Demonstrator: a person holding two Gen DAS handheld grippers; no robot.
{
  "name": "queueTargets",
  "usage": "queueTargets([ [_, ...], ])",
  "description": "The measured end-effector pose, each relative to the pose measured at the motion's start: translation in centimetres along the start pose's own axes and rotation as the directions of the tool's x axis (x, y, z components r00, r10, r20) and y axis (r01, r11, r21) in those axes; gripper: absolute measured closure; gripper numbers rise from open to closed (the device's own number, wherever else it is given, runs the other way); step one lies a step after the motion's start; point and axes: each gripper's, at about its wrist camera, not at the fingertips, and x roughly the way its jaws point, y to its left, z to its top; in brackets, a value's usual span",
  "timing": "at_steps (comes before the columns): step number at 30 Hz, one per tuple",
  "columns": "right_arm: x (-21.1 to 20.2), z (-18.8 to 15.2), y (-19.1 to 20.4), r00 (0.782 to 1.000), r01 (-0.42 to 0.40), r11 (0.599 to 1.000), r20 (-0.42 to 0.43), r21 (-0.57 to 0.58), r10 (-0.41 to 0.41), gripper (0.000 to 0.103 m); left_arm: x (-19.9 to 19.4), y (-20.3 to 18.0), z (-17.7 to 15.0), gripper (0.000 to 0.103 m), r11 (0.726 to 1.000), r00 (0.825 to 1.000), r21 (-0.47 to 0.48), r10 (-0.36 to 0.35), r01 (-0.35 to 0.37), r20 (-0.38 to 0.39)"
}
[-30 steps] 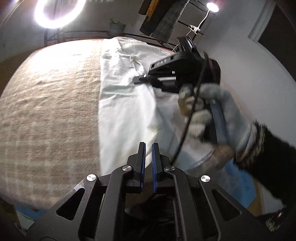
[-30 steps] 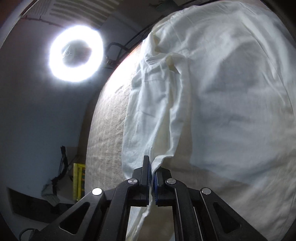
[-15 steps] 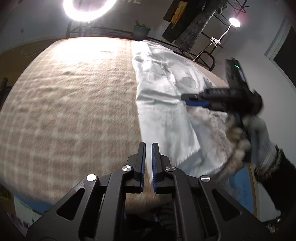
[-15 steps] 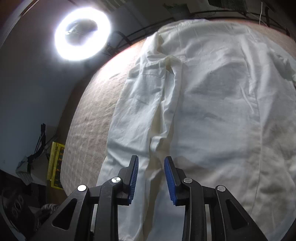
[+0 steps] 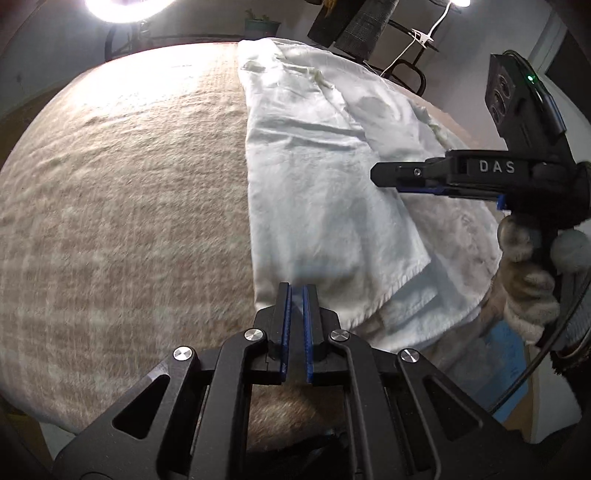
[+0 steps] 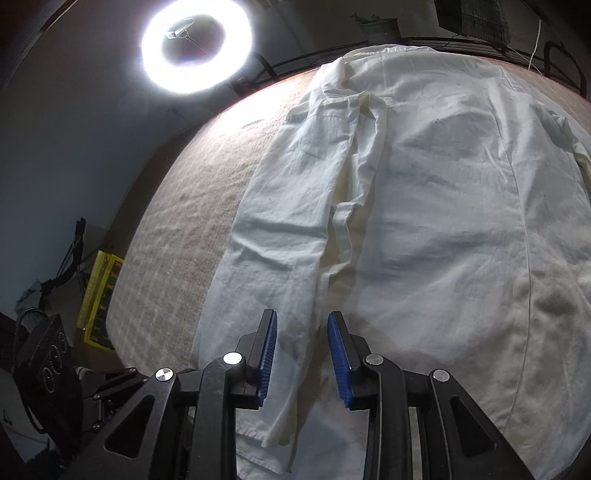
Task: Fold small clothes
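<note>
A white shirt (image 5: 325, 177) lies flat on a beige woven table cover (image 5: 122, 192), its left side folded over the body. It fills the right wrist view (image 6: 424, 206), with the folded flap's edge (image 6: 325, 266) running toward me. My left gripper (image 5: 296, 291) hovers at the shirt's near hem, jaws almost together with a thin gap and nothing between them. My right gripper (image 6: 302, 332) is open and empty just above the flap edge; it also shows in the left wrist view (image 5: 402, 179), held by a gloved hand (image 5: 532, 273) over the shirt.
A ring light (image 6: 195, 44) stands beyond the table's far edge. A dark metal rack (image 5: 369, 22) with hanging cloth is at the back. A yellow box (image 6: 99, 295) sits on the floor to the left. The cover's left half (image 5: 92, 240) carries nothing.
My right gripper let go of the shirt fold, opened wide and drew back. The flap now lies flat. My left gripper swung toward the shirt's near hem.
</note>
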Motion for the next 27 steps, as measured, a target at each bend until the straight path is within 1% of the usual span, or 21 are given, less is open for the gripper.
queueTargets([
  [2, 0.3, -0.4, 0.1, 1.0, 0.014, 1.0, -0.004, -0.01, -0.014, 0.073, -0.2, -0.4, -0.5, 0.1, 0.999, 1.0, 0.044, 0.026, -0.026, 0.012],
  [4, 0.4, -0.7, 0.2, 1.0, 0.028, 0.999, -0.004, -0.024, -0.028, 0.072, -0.4, -0.4, -0.6, 0.1, 0.998, 0.999, 0.043, 0.039, -0.04, 0.013],
  [6, -0.2, -1.0, 0.6, 0.998, 0.053, 0.997, 0.018, -0.053, -0.052, 0.07, -0.9, -0.5, -0.5, 0.1, 0.998, 0.998, 0.028, 0.06, -0.06, 0.023],
  [9, -2.3, -1.4, 1.3, 0.99, 0.107, 0.99, 0.101, -0.096, -0.097, 0.058, -2.5, -0.7, -0.1, 0.1, 0.997, 0.995, 0.023, 0.072, -0.073, 0.072],
  [11, -4.3, -1.7, 1.4, 0.977, 0.141, 0.984, 0.174, -0.112, -0.121, 0.044, -3.8, -1.1, 0.3, 0.1, 0.997, 0.992, 0.033, 0.071, -0.075, 0.106],
  [12, -5.2, -1.8, 1.4, 0.971, 0.15, 0.983, 0.204, -0.11, -0.126, 0.042, -4.4, -1.4, 0.5, 0.1, 0.996, 0.99, 0.039, 0.07, -0.075, 0.122],
  [14, -7.5, -2.4, 0.7, 0.951, 0.162, 0.982, 0.28, -0.094, -0.13, 0.031, -5.5, -2.0, 1.1, 0.1, 0.996, 0.987, 0.045, 0.066, -0.073, 0.15],
  [15, -8.3, -2.6, 0.3, 0.943, 0.163, 0.983, 0.307, -0.086, -0.13, 0.027, -6.0, -2.4, 1.3, 0.1, 0.997, 0.985, 0.047, 0.058, -0.066, 0.16],
  [16, -9.4, -2.9, -0.4, 0.933, 0.168, 0.983, 0.334, -0.078, -0.134, 0.022, -6.5, -2.9, 1.5, 0.1, 0.997, 0.984, 0.054, 0.045, -0.055, 0.172],
  [17, -10.2, -3.2, -1.0, 0.928, 0.178, 0.982, 0.344, -0.07, -0.143, 0.018, -6.9, -3.3, 1.7, 0.1, 0.997, 0.983, 0.06, 0.036, -0.048, 0.18],
  [18, -11.1, -3.5, -1.8, 0.926, 0.194, 0.979, 0.342, -0.063, -0.161, 0.018, -7.2, -3.9, 1.8, 0.099, 0.997, 0.982, 0.068, 0.028, -0.042, 0.189],
  [20, -12.5, -4.1, -3.4, 0.921, 0.234, 0.972, 0.329, -0.036, -0.209, 0.018, -7.4, -5.0, 2.2, 0.09, 0.996, 0.981, 0.08, 0.014, -0.03, 0.195],
  [21, -13.3, -4.7, -4.6, 0.916, 0.252, 0.968, 0.325, -0.007, -0.236, 0.018, -7.5, -5.4, 2.3, 0.08, 0.996, 0.98, 0.083, 0.002, -0.019, 0.197],
  [22, -14.2, -5.2, -5.9, 0.913, 0.261, 0.965, 0.32, 0.023, -0.254, 0.018, -7.6, -5.9, 2.4, 0.074, 0.996, 0.98, 0.086, -0.011, -0.006, 0.198],
  [25, -16.3, -6.7, -9.7, 0.908, 0.27, 0.955, 0.299, 0.119, -0.294, 0.018, -7.3, -7.1, 2.7, 0.073, 0.995, 0.982, 0.103, -0.027, 0.008, 0.184],
  [27, -18.0, -8.1, -12.7, 0.898, 0.278, 0.94, 0.294, 0.198, -0.328, 0.018, -6.9, -7.7, 2.9, 0.072, 0.995, 0.984, 0.104, -0.023, 0.005, 0.175],
])
